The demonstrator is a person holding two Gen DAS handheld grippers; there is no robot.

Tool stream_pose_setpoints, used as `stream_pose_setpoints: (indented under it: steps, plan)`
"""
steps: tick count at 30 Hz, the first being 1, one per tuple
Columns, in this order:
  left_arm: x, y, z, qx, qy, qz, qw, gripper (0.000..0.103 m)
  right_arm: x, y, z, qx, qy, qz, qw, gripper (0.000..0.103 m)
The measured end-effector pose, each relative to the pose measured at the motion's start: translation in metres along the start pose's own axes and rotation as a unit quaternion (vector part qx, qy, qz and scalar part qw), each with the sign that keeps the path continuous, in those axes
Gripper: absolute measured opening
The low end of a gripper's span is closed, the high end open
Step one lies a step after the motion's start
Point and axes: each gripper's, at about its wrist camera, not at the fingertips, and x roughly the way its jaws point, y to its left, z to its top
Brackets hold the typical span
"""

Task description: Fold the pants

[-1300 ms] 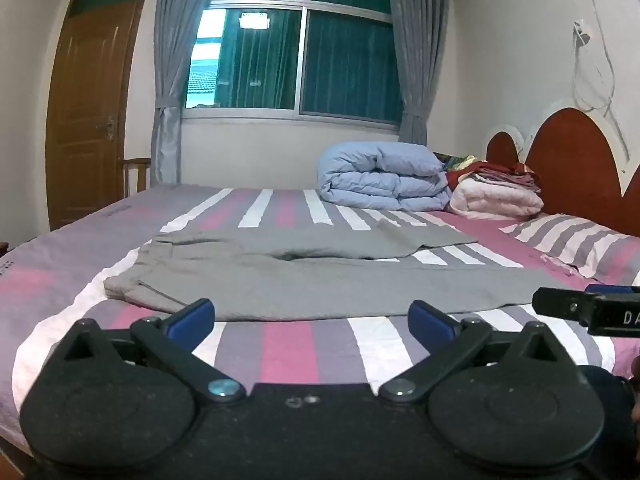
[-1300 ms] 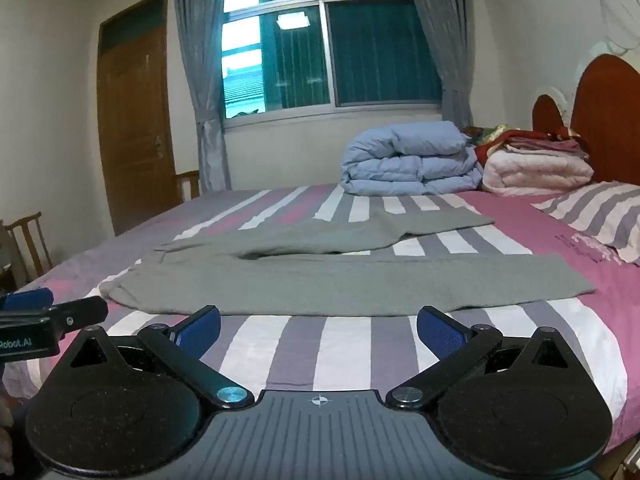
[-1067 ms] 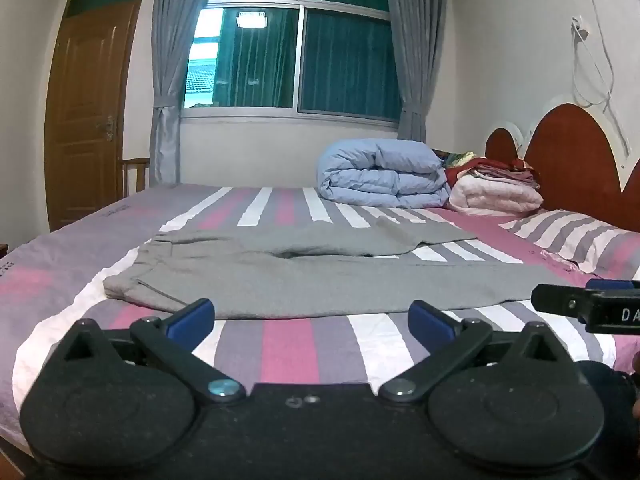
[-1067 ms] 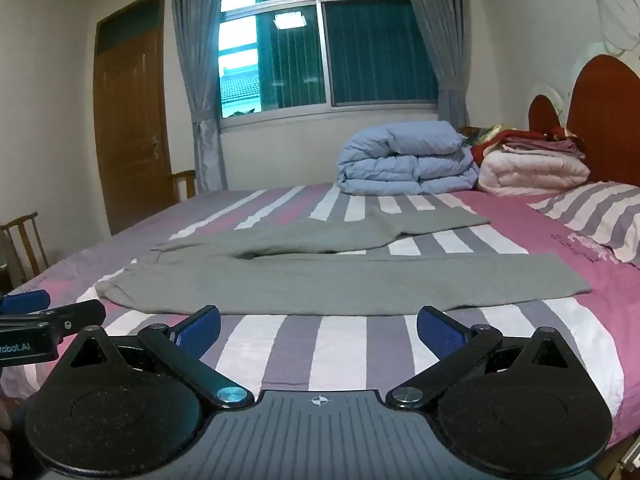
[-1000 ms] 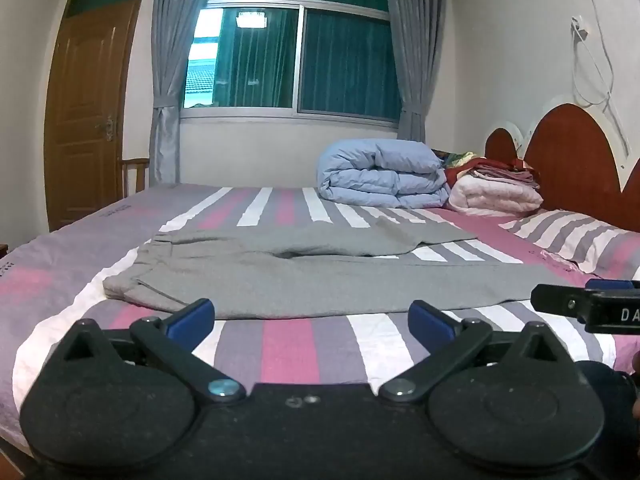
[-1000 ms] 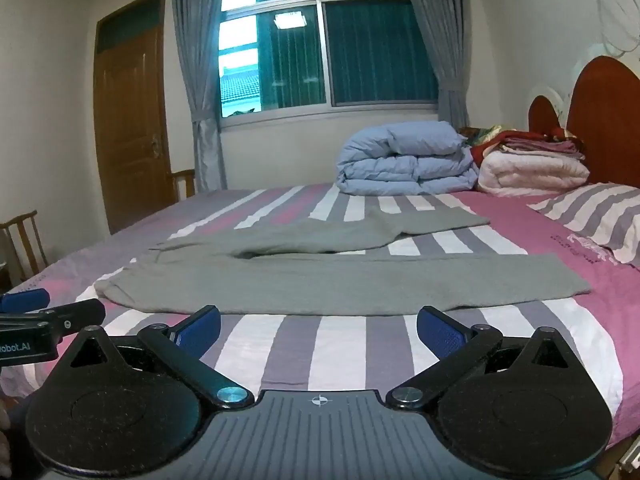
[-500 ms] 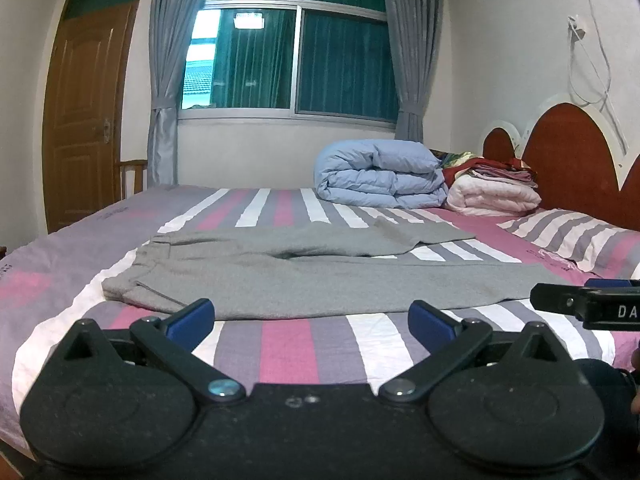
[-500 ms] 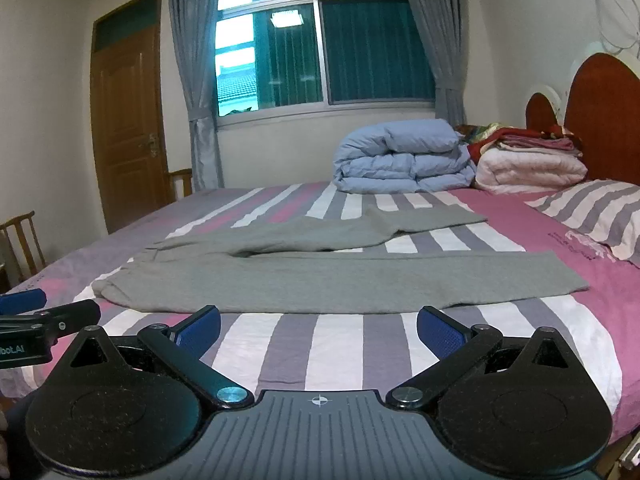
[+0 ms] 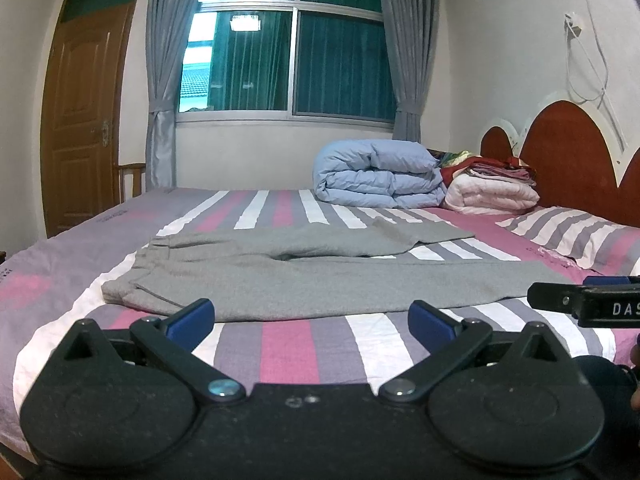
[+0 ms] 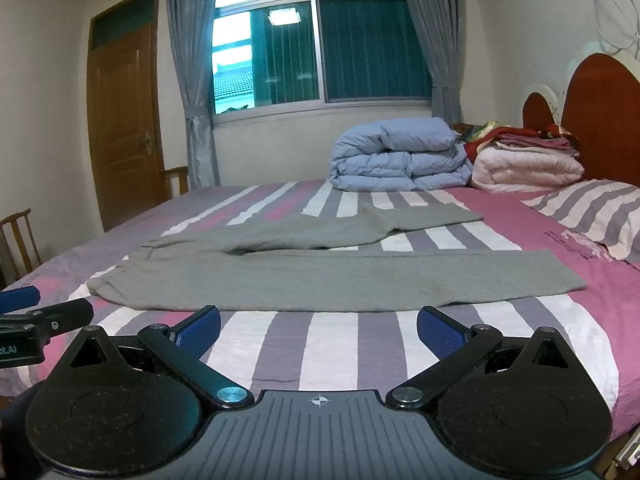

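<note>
Grey pants point(image 9: 320, 280) lie spread flat on the striped bed point(image 9: 288, 344), waistband at the left, both legs running right, the far leg angled away. They also show in the right wrist view point(image 10: 320, 276). My left gripper point(image 9: 311, 320) is open and empty, held just before the near edge of the pants. My right gripper point(image 10: 318, 330) is open and empty, also short of the near leg. The right gripper's tip shows at the right edge of the left wrist view point(image 9: 584, 300); the left gripper's tip shows at the left edge of the right wrist view point(image 10: 44, 320).
A folded blue duvet point(image 9: 376, 180) and stacked blankets point(image 9: 492, 192) sit at the far side of the bed. A striped pillow point(image 9: 580, 236) lies by the red headboard point(image 9: 568, 160). A wooden chair point(image 10: 18, 240) and door point(image 10: 124, 120) stand at left.
Both views have shifted only slightly. The pants lie as before and both grippers stay open.
</note>
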Motion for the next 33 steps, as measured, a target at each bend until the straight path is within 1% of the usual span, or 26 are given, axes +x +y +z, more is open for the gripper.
stream_pose_setpoints:
  steps: [33]
  plan:
    - [0.0004, -0.0001, 0.0005, 0.001, -0.001, 0.000, 1.0000, 0.097, 0.0003, 0.0008, 0.0001, -0.001, 0.001, -0.001, 1.000, 0.103]
